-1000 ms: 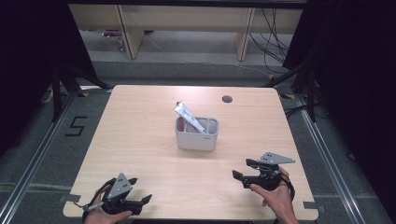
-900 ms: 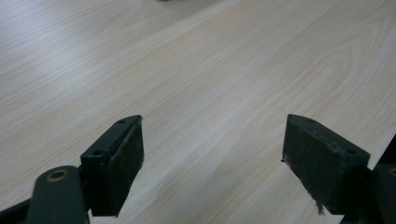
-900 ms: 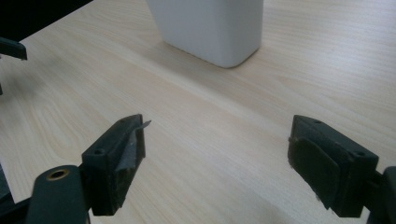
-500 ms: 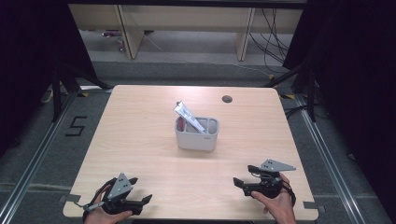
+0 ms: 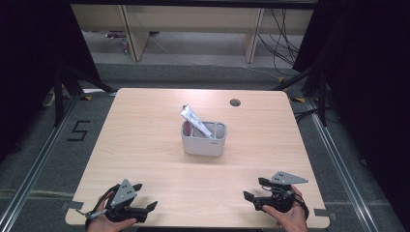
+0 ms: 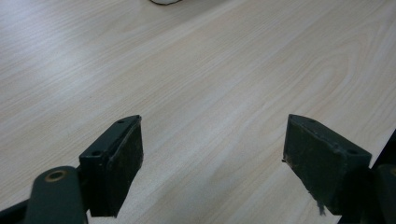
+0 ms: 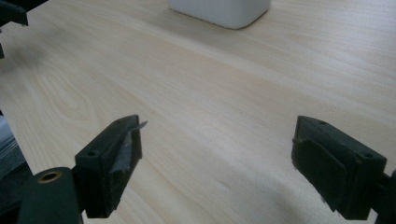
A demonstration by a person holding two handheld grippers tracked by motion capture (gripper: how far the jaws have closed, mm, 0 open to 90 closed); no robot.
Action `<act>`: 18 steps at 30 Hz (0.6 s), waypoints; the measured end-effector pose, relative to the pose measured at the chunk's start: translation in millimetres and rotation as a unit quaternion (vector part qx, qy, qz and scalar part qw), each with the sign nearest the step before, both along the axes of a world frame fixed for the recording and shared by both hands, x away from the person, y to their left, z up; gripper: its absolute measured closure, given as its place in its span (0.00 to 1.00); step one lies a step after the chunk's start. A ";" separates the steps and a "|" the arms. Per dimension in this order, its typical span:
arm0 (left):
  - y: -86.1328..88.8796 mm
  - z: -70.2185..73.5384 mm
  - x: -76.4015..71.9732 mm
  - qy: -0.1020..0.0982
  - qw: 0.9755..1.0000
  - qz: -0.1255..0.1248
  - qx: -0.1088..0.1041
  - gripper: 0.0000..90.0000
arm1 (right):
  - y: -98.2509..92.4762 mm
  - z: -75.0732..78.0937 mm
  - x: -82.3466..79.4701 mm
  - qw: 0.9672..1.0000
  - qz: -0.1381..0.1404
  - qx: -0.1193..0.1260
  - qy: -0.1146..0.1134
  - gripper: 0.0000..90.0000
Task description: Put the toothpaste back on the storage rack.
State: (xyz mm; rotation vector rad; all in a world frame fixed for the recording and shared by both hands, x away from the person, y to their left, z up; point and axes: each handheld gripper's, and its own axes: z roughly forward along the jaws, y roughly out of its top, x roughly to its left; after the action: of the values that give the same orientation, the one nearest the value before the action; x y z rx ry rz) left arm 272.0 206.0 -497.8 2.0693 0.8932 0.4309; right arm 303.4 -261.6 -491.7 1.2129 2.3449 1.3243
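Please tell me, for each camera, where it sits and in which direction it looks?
High view: above the person's table edge, looking forward and down at the table, caddy, tube; shows both hands, left gripper, right gripper.
Left gripper view: on the left gripper, looking along its open jaws across the tabletop.
Right gripper view: on the right gripper, open jaws toward the caddy.
Shared: caddy, tabletop.

Grey floor (image 5: 72, 145), wooden shelving (image 5: 193, 19) behind

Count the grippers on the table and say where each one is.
2. The left gripper sits at the table's near left corner, the right gripper at its near right corner. Both have their jaws open and empty, well short of the organizer.
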 end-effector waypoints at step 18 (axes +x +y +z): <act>1.0 0.0 0.4 0.001 1.000 -0.005 0.005 0.21 | -1.4 -6.1 -19.3 0.999 0.004 -0.011 0.048 0.18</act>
State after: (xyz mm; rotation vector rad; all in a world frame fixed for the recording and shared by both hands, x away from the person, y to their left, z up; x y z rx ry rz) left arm 272.4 207.0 -497.8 2.0820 0.8845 0.4278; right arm 284.1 -263.0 -497.9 1.2898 2.4255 1.2661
